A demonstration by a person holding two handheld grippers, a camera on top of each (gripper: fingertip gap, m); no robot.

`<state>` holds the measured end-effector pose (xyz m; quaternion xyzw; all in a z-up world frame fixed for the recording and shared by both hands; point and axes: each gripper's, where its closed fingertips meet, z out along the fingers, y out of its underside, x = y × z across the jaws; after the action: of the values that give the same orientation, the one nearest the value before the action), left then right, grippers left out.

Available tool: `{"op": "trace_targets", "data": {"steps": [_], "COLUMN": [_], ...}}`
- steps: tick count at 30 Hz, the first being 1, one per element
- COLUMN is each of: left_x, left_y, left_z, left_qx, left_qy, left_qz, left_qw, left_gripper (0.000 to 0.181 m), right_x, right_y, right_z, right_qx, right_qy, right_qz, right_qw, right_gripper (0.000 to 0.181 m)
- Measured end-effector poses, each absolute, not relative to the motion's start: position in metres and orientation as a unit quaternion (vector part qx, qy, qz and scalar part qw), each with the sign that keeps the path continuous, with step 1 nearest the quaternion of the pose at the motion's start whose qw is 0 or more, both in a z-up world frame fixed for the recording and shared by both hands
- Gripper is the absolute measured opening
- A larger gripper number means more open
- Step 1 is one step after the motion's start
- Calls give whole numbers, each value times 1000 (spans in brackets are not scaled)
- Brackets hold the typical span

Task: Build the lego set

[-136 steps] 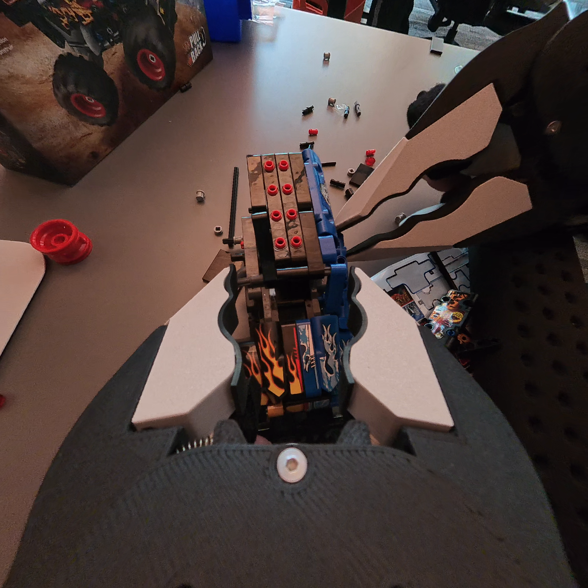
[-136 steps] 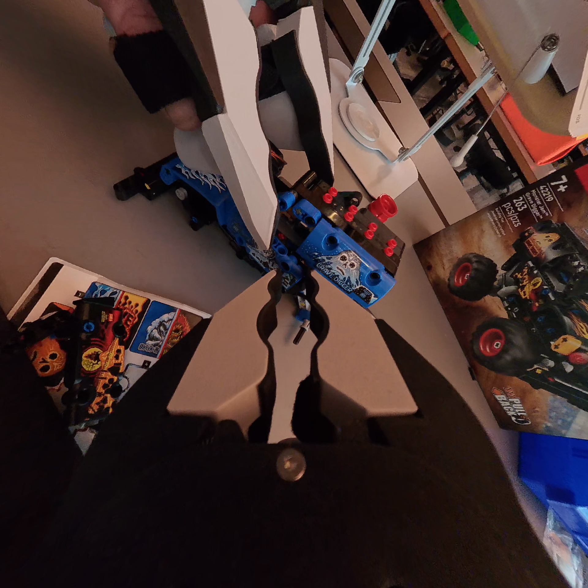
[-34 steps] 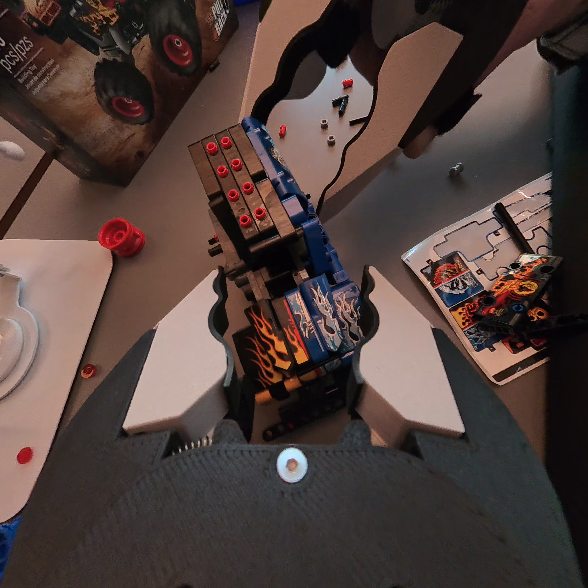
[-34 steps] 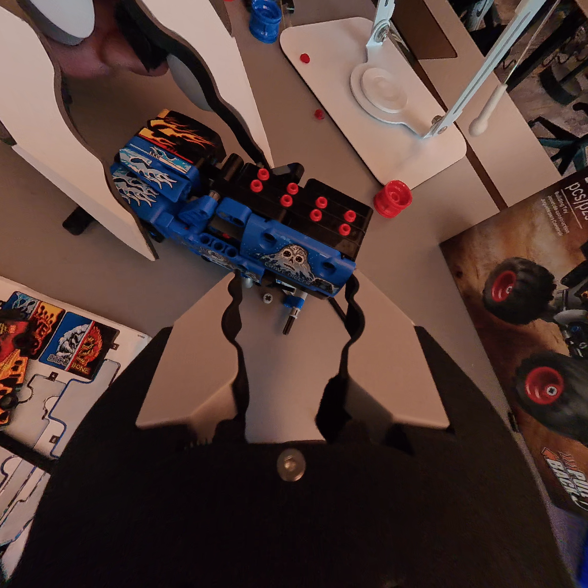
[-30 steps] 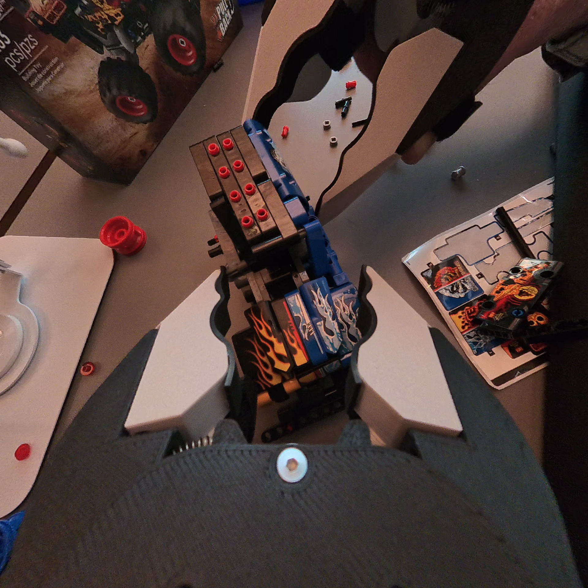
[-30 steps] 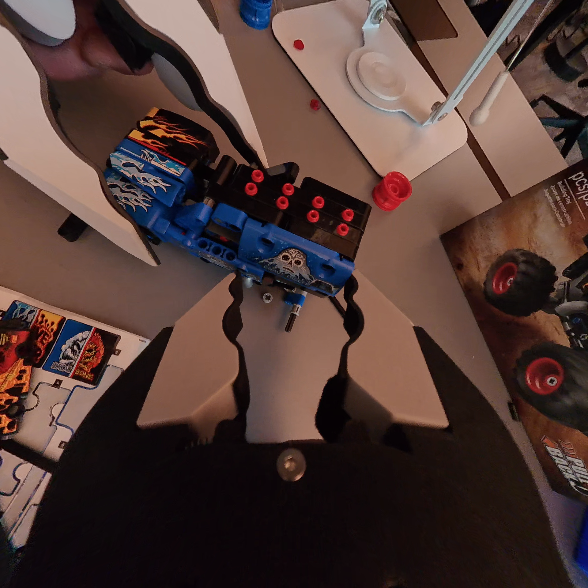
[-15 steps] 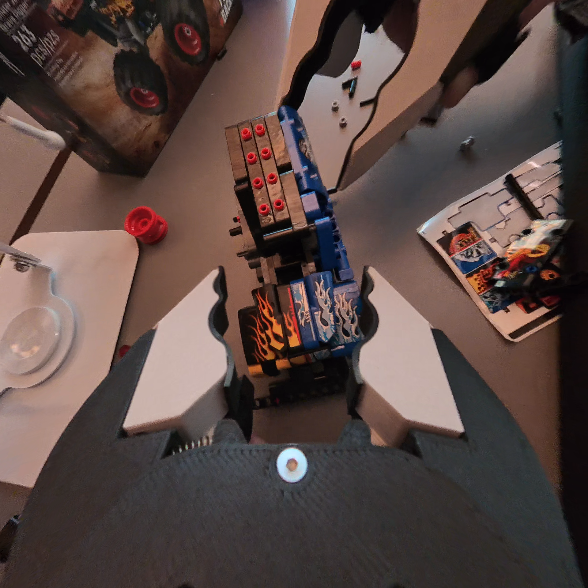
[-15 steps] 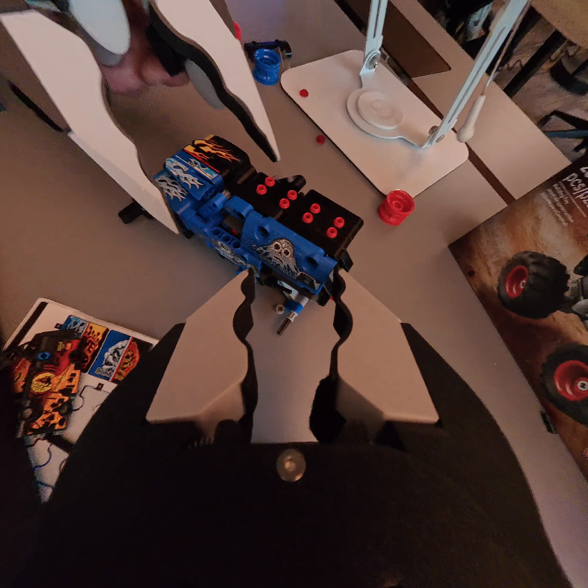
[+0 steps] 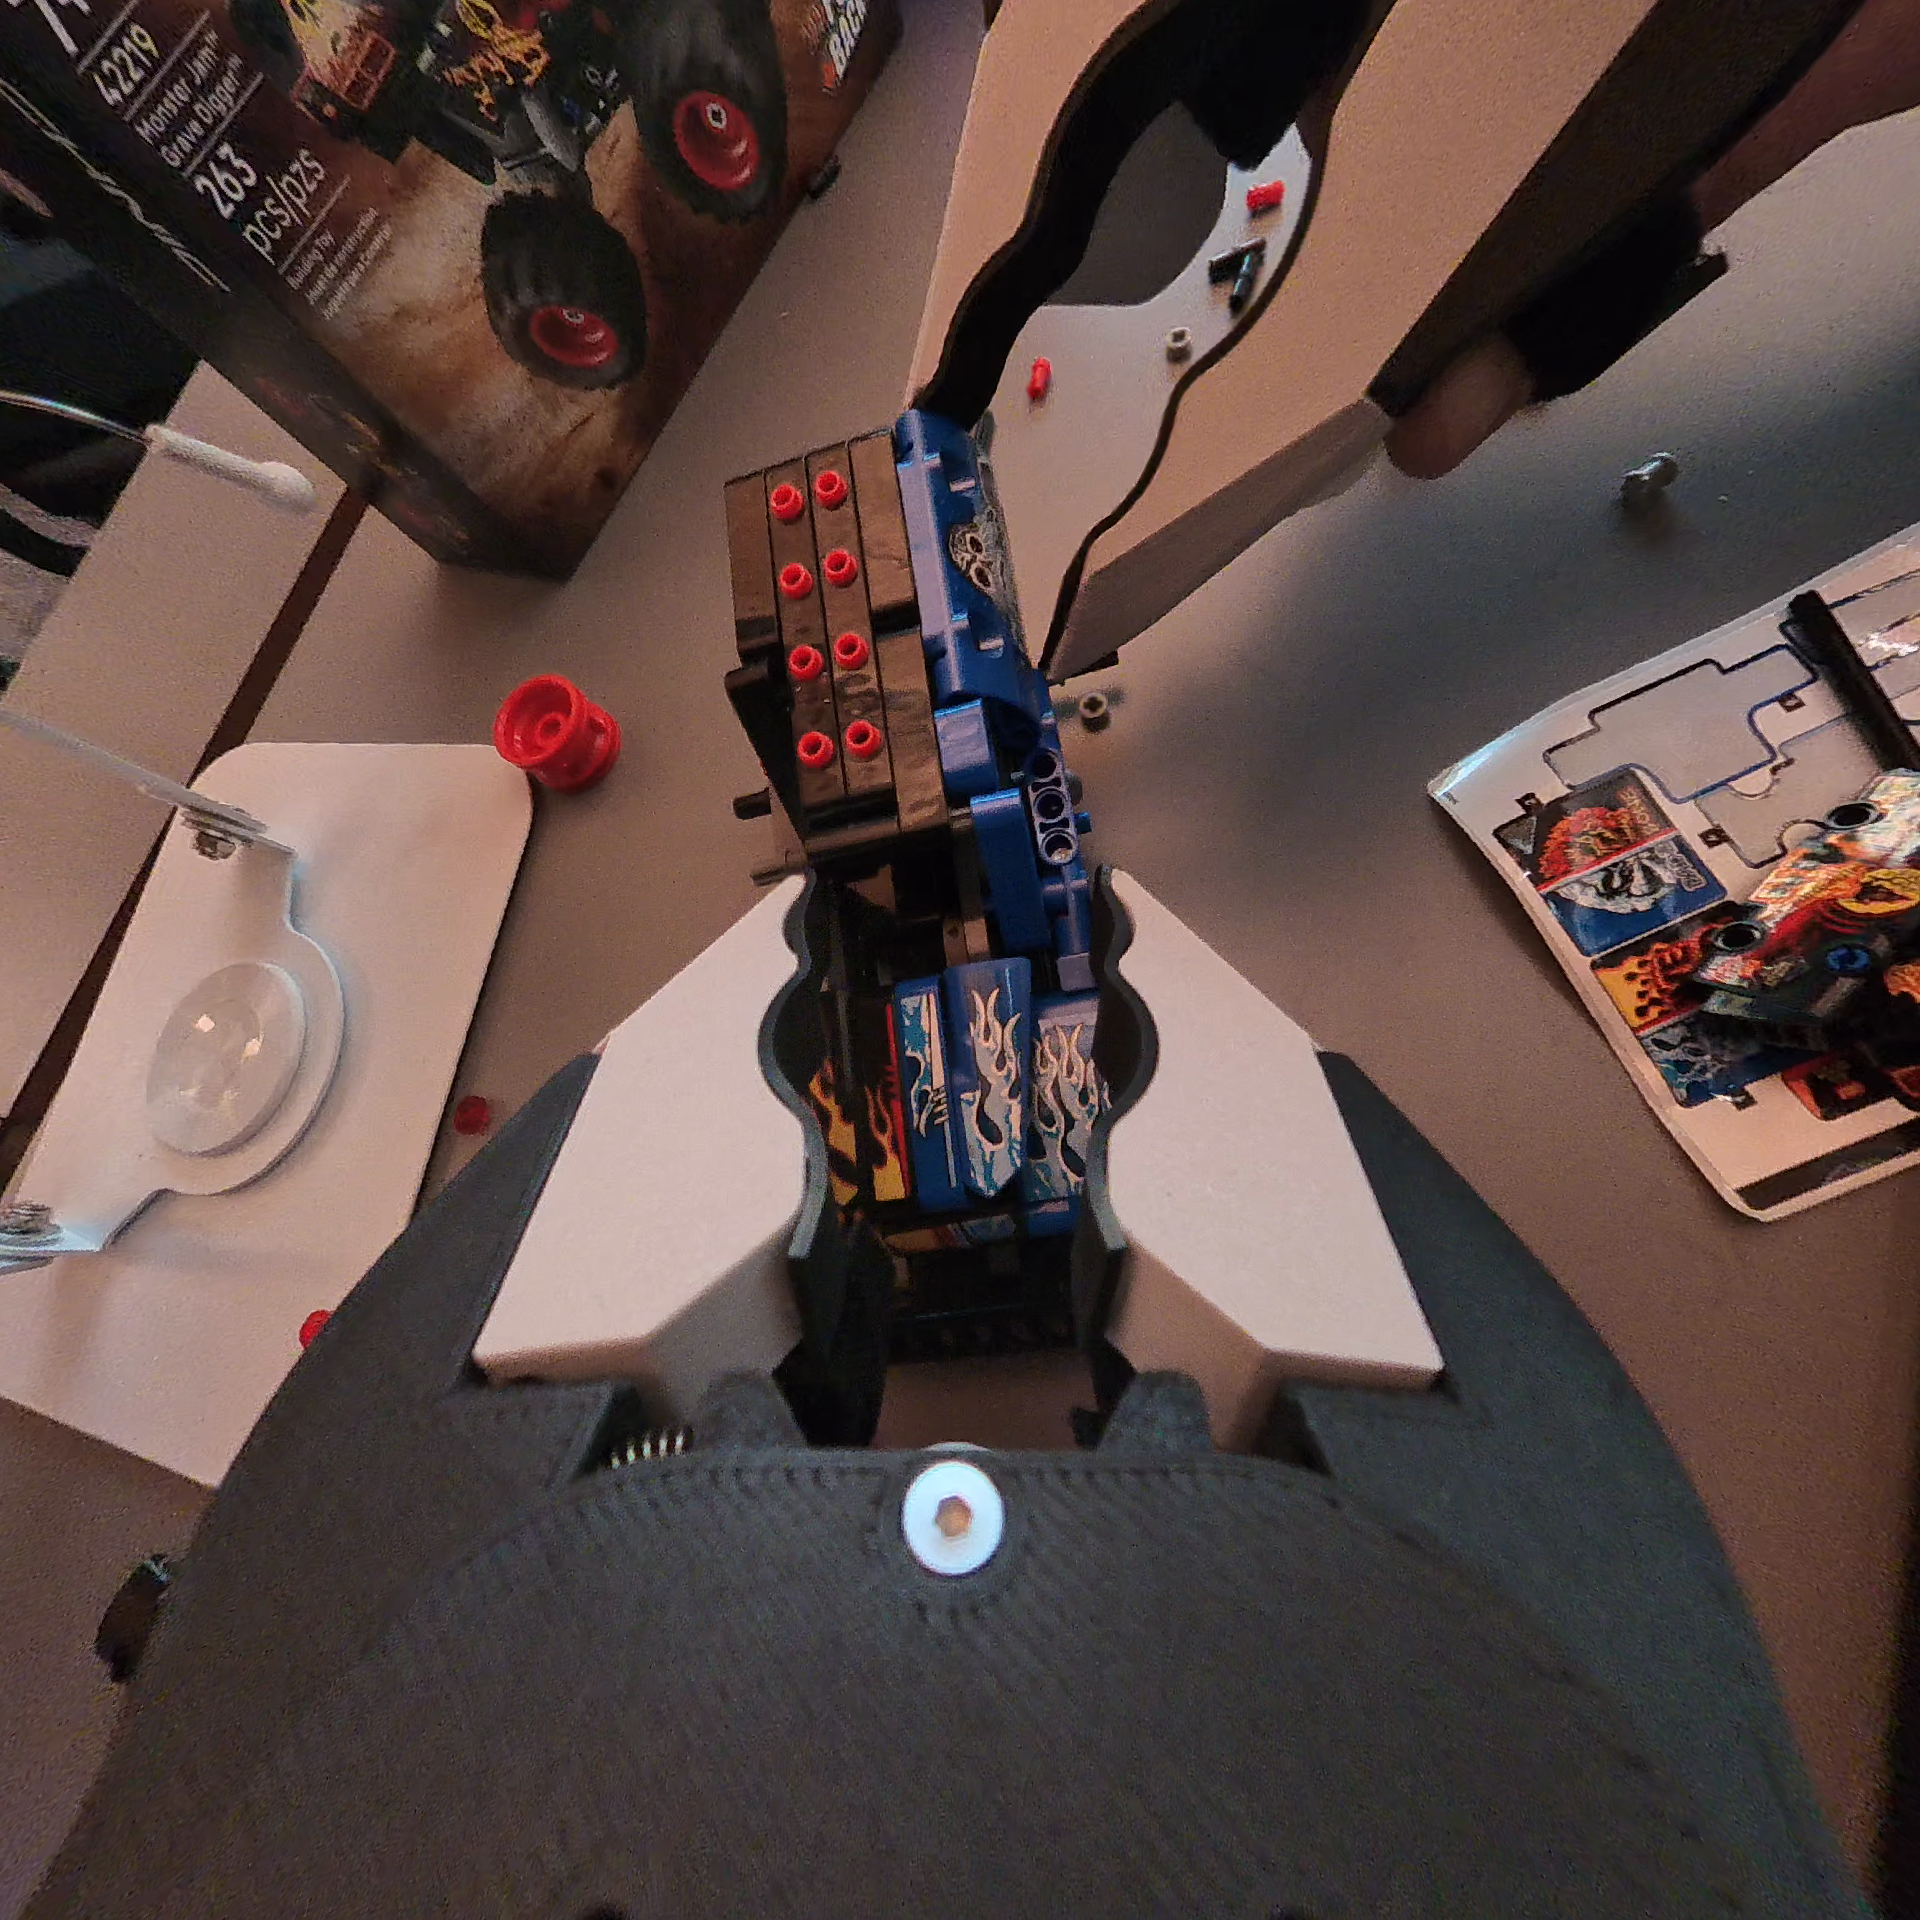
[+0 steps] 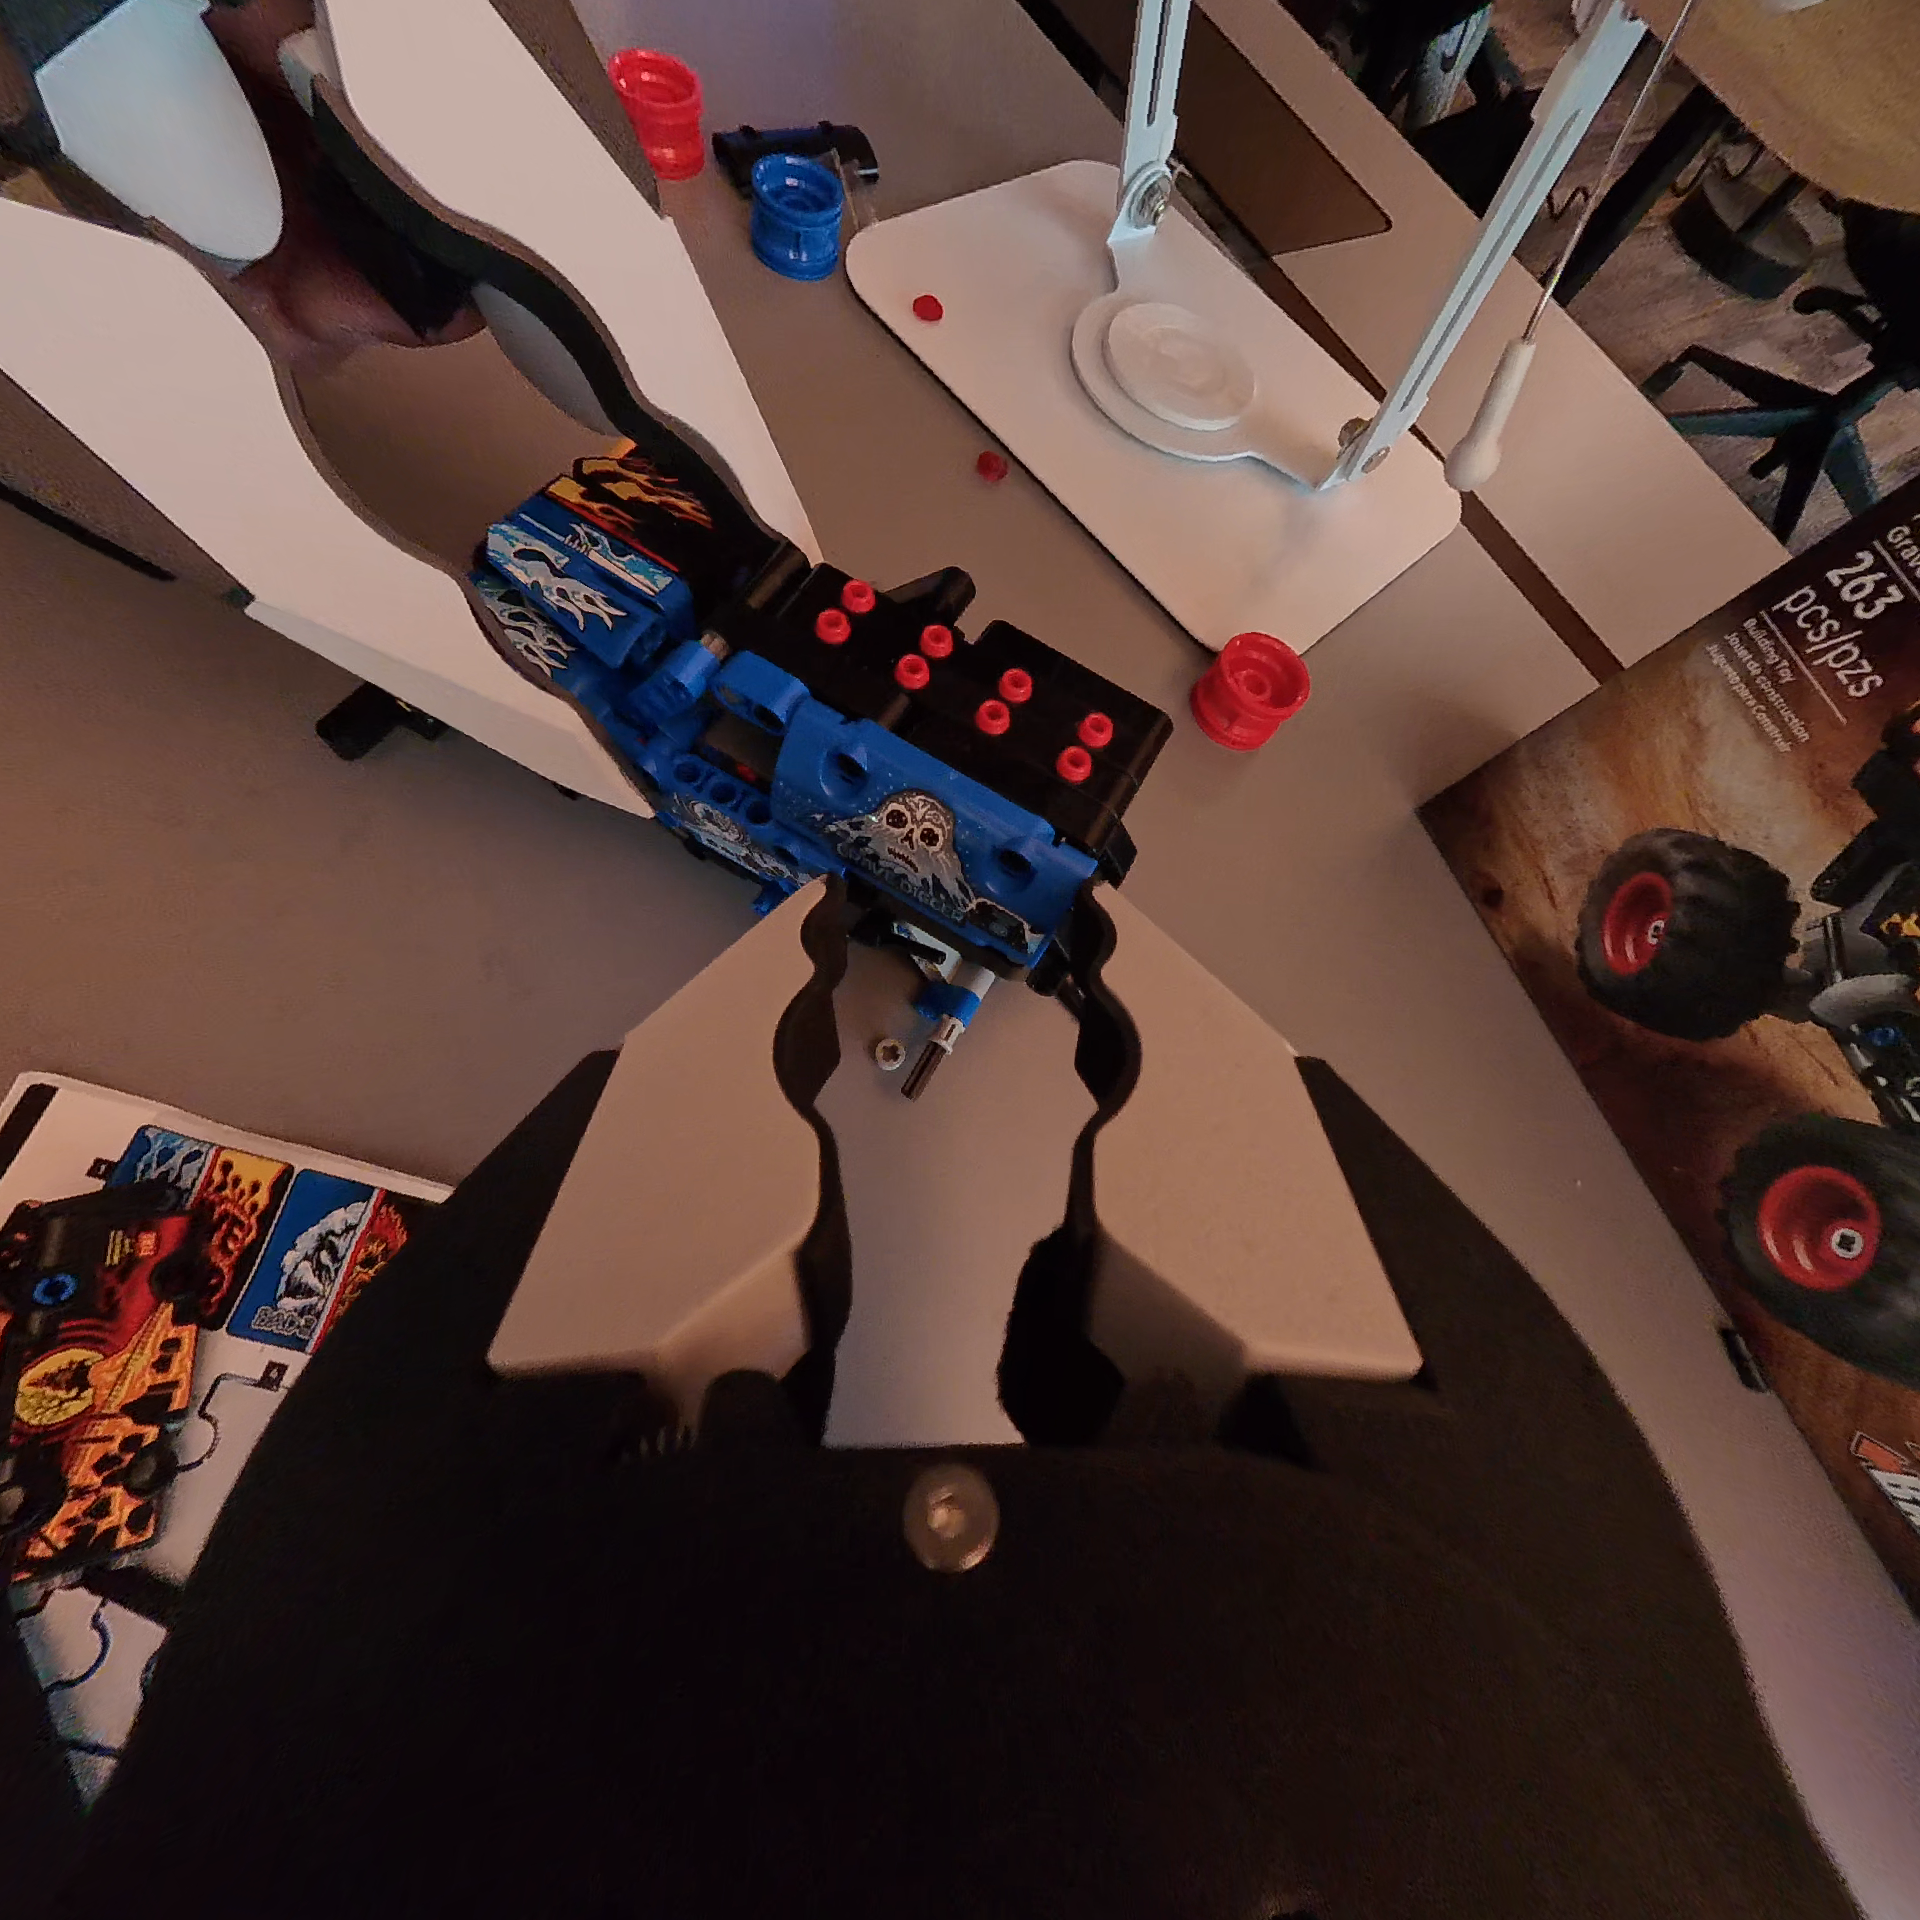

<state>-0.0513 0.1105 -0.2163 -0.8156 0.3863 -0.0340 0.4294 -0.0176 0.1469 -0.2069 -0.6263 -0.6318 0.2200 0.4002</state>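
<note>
A grey desk (image 9: pixel 1455 665) carries everything. A white lamp base (image 10: pixel 1153 416) with a round clear disc sits flat on it in the right wrist view, and two thin white metal struts (image 10: pixel 1455 270) rise from it beside a white-tipped pull cord (image 10: pixel 1496 416). Beyond the desk's far right edge is a carpeted floor (image 10: pixel 1766 249) with dark chair legs (image 10: pixel 1808 416) standing on it. A brown strip (image 9: pixel 270 665) runs between the two desk surfaces at the left of the left wrist view.
</note>
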Motion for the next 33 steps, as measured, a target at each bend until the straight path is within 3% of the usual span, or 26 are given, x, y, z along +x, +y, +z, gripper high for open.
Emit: {"op": "trace_targets", "data": {"steps": [4, 8, 12, 25, 27, 29, 33], "left_x": [-52, -51, -51, -55, -58, -60, -57], "left_y": [111, 109, 111, 116, 115, 114, 114], "left_z": [-216, -216, -216, -216, -214, -209, -194], "left_qx": [-818, -815, -813, -812, -815, -808, -802], "left_qy": [383, 387, 382, 381, 381, 386, 367], "left_qz": [-37, -40, -41, -38, -27, -20, -57], "left_qw": [428, 430, 437, 440, 435, 445, 469], "left_gripper": [51, 57, 50, 46, 49, 48, 47], "right_x": [-17, -20, -22, -24, -20, -18, -24], "right_y": [149, 146, 149, 154, 159, 156, 151], "right_z": [-207, -210, -210, -210, -202, -191, -198], "right_qx": [-618, -612, -617, -633, -626, -602, -602], "right_qy": [-637, -645, -640, -632, -630, -641, -655], "right_qz": [214, 207, 199, 195, 185, 192, 219], "right_qw": [407, 408, 414, 402, 420, 436, 400], "right_gripper": [44, 69, 55, 53, 63, 52, 55]}}
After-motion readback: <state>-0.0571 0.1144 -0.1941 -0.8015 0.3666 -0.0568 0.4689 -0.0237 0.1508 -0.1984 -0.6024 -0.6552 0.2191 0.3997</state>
